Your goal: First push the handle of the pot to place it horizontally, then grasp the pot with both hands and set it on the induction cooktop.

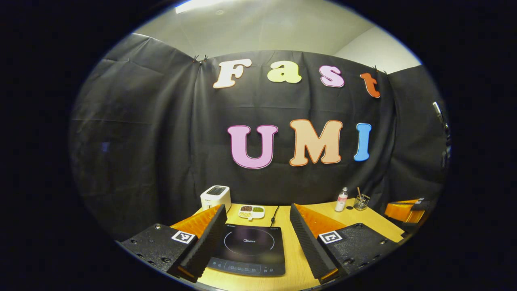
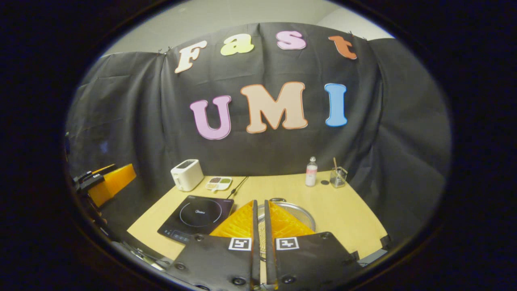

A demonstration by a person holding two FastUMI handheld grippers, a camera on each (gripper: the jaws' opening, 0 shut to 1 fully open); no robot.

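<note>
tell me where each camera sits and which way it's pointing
Left gripper view: rides the left gripper, facing the booth's back wall over the induction cooktop; its own two fingers spread wide at the bottom.
Right gripper view: rides the right gripper, facing the same wall above the pot; its fingers nearly closed, a narrow gap between them.
Shared: cooktop, toaster, sectioned dish, bottle, glass cup, wooden table.
</note>
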